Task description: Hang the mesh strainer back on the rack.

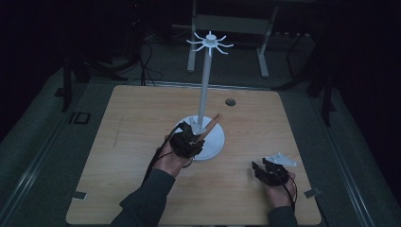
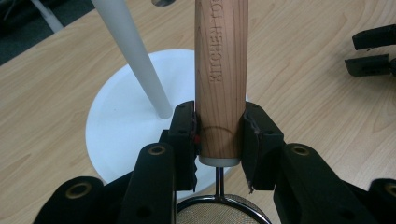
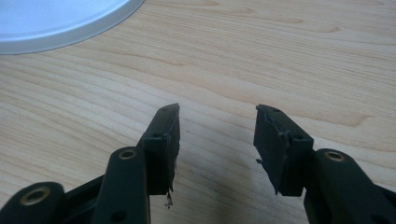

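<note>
The left tool (image 2: 219,140) grips the sieve handle (image 2: 221,79) over the white base (image 2: 116,126), just beside the pole (image 2: 135,56). The right tool (image 3: 217,135) is open over bare surface (image 3: 280,56), near its front edge.

The stand (image 1: 202,124) rests on the table (image 1: 127,137), left of centre.

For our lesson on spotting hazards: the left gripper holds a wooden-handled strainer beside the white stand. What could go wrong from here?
1. The left gripper clamps only the handle's end, so the strainer might pivot or slip.
2. The handle sits close to the pole; a swing could knock the stand.
</note>
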Action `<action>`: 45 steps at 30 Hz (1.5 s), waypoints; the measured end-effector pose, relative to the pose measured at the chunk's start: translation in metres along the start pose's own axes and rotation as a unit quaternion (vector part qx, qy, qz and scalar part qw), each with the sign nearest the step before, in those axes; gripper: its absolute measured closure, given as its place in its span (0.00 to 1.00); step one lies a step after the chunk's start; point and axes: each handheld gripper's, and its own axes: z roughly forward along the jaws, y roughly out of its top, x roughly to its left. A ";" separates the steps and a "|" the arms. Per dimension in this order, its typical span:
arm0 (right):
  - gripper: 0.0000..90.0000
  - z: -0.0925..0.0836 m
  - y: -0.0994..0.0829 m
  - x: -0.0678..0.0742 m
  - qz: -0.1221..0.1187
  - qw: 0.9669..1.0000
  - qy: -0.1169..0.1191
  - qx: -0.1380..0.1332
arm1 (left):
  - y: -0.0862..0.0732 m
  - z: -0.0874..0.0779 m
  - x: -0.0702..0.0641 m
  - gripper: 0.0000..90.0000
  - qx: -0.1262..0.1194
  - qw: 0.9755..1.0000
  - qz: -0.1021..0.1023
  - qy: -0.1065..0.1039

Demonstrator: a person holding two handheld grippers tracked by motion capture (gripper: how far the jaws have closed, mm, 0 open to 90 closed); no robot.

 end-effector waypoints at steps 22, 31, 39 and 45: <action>0.55 0.001 -0.001 0.000 0.004 1.000 -0.003 0.003 | 0.007 -0.011 0.003 0.77 -0.039 0.998 -0.040 0.023; 0.55 0.001 -0.001 -0.001 0.003 1.000 -0.003 0.002 | 0.011 -0.014 0.002 0.77 -0.051 0.997 -0.045 0.028; 0.55 0.001 -0.001 -0.001 0.003 1.000 -0.004 0.002 | 0.013 -0.018 0.003 0.77 -0.059 0.996 -0.054 0.037; 0.55 0.001 -0.001 -0.001 0.003 1.000 -0.004 0.002 | 0.014 -0.019 0.003 0.77 -0.064 0.995 -0.061 0.040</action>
